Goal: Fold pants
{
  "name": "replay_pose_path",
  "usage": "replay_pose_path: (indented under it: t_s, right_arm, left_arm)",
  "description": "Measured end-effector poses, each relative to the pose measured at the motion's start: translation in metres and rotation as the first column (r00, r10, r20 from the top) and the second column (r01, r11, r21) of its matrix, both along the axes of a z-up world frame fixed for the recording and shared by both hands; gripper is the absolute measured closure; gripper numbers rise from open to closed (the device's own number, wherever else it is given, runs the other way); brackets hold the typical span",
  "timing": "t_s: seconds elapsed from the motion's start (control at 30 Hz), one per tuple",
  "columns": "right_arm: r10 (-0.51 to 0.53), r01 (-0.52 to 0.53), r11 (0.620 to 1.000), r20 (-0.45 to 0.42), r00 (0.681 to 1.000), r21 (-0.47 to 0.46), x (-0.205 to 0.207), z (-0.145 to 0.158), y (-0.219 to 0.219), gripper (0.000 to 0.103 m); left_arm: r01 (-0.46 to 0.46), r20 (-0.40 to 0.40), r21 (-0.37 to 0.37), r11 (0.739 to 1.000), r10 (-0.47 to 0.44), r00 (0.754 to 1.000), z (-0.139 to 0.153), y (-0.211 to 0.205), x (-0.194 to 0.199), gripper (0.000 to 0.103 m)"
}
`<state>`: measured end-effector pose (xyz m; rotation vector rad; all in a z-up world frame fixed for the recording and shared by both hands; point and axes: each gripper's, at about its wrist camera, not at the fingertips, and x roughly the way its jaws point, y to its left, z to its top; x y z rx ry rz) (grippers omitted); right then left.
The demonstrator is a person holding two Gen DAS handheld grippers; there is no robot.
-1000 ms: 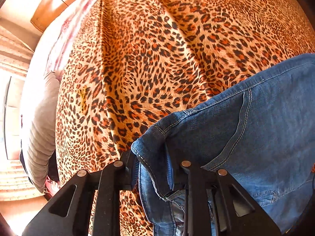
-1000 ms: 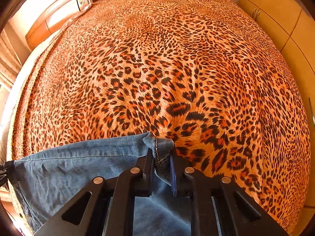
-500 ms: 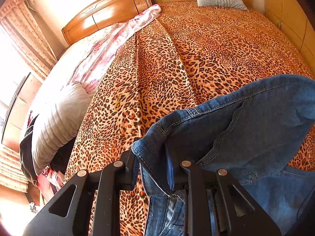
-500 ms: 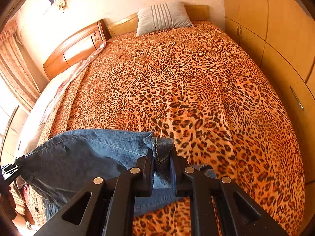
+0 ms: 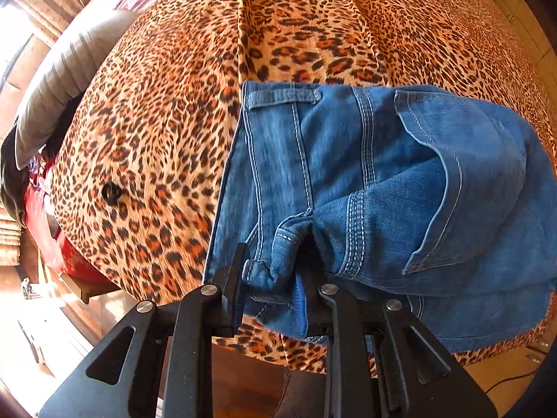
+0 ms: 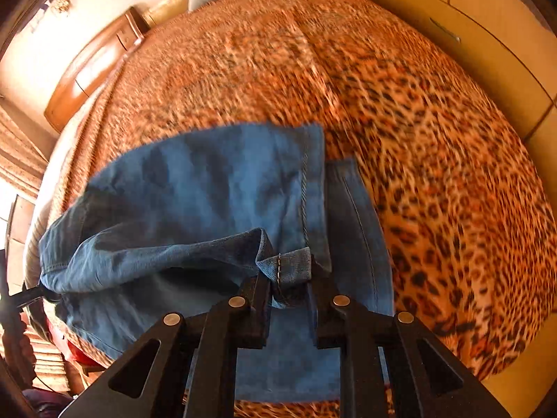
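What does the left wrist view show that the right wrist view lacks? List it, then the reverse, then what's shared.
Left only: a belt loop, a back pocket, a grey pillow. Right only: a leg hem, the headboard, wardrobe doors. Both: jeans on the leopard bedspread, pinched by the left gripper, and in the right gripper, whose jaws are opening.

Strong warm daylight is thrown in from the left, where a window (image 5: pixel 14 52) is blown out to white glare. The leopard bedspread (image 5: pixel 156 132) is lit a hot orange. In the left wrist view, stitching on the jeans (image 5: pixel 365 174) is kept fairly sharp, and deep shadow is cast under their folds. The right wrist view is smeared by heavy motion blur, the jeans (image 6: pixel 216 188) softened. Both pictures are bent by the fisheye and darkened at the corners.
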<state>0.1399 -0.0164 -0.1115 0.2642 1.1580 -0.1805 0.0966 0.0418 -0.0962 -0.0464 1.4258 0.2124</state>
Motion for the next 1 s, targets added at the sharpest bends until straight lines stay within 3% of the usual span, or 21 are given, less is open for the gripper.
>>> replay_pose_path:
  t_s: [0.07, 0.2, 0.3, 0.4, 0.47, 0.5, 0.57, 0.63, 0.73, 0.77, 0.83, 0.9, 0.93, 0.97, 1.0]
  right_arm:
    - [-0.012, 0.012, 1.000, -0.035, 0.999, -0.007, -0.015, -0.004, 0.000, 0.076]
    - [-0.028, 0.028, 1.000, -0.001, 1.000, 0.010, -0.047, 0.023, -0.009, 0.059]
    - [-0.144, 0.133, 0.979, 0.060, 0.988, 0.154, -0.062, 0.040, -0.030, 0.044]
    - [-0.268, 0.233, 0.892, 0.039, 0.963, 0.389, -0.063, 0.023, -0.043, 0.041]
    - [-0.319, 0.281, 0.807, -0.017, 0.948, 0.519, -0.055, 0.009, -0.043, 0.041]
    - [-0.333, 0.293, 0.760, -0.040, 0.942, 0.580, -0.054, 0.002, -0.040, 0.041]
    - [-0.356, 0.320, 0.695, -0.078, 0.931, 0.644, -0.051, -0.009, -0.035, 0.041]
    - [-0.383, 0.354, 0.664, -0.106, 0.918, 0.658, -0.047, -0.018, -0.034, 0.041]
    - [-0.461, 0.439, 0.581, -0.168, 0.871, 0.685, -0.042, -0.032, -0.040, 0.040]
    - [-0.487, 0.466, 0.543, -0.191, 0.852, 0.698, -0.040, -0.037, -0.042, 0.040]
    - [-0.521, 0.508, 0.497, -0.226, 0.823, 0.704, -0.038, -0.043, -0.045, 0.039]
    - [-0.533, 0.519, 0.503, -0.225, 0.816, 0.691, -0.032, -0.045, -0.045, 0.040]
    - [-0.531, 0.518, 0.521, -0.218, 0.819, 0.679, -0.027, -0.046, -0.046, 0.044]
    - [-0.530, 0.511, 0.539, -0.202, 0.824, 0.669, -0.025, -0.045, -0.045, 0.062]
    - [-0.524, 0.503, 0.560, -0.189, 0.830, 0.659, -0.021, -0.046, -0.044, 0.092]
  left_arm:
    - [-0.027, 0.034, -0.063, 0.998, 0.029, 0.999, 0.016, 0.010, -0.008, 0.076]
    - [-0.123, 0.039, -0.187, 0.975, 0.132, 0.990, 0.041, 0.034, -0.025, 0.047]
    - [-0.233, 0.002, -0.299, 0.925, 0.244, 0.970, 0.038, 0.047, -0.031, 0.047]
    - [-0.355, -0.087, -0.438, 0.826, 0.355, 0.931, 0.024, 0.052, -0.030, 0.047]
    - [-0.424, -0.147, -0.522, 0.740, 0.412, 0.899, 0.016, 0.053, -0.032, 0.046]
    - [-0.448, -0.166, -0.543, 0.710, 0.432, 0.886, 0.011, 0.052, -0.033, 0.043]
    - [-0.486, -0.195, -0.541, 0.687, 0.459, 0.867, 0.003, 0.049, -0.032, 0.041]
    - [-0.520, -0.231, -0.544, 0.658, 0.479, 0.847, -0.007, 0.045, -0.029, 0.041]
    - [-0.555, -0.254, -0.560, 0.616, 0.510, 0.822, -0.014, 0.041, -0.023, 0.041]
    - [-0.559, -0.249, -0.558, 0.613, 0.520, 0.817, -0.016, 0.039, -0.021, 0.041]
    - [-0.555, -0.234, -0.541, 0.631, 0.522, 0.821, -0.017, 0.035, -0.010, 0.041]
    - [-0.547, -0.223, -0.507, 0.666, 0.512, 0.830, -0.021, 0.032, 0.002, 0.042]
    - [-0.541, -0.220, -0.469, 0.698, 0.501, 0.837, -0.022, 0.029, 0.009, 0.045]
    - [-0.529, -0.217, -0.439, 0.726, 0.486, 0.846, -0.023, 0.028, 0.015, 0.062]
    - [-0.511, -0.219, -0.432, 0.743, 0.464, 0.859, -0.023, 0.025, 0.023, 0.082]
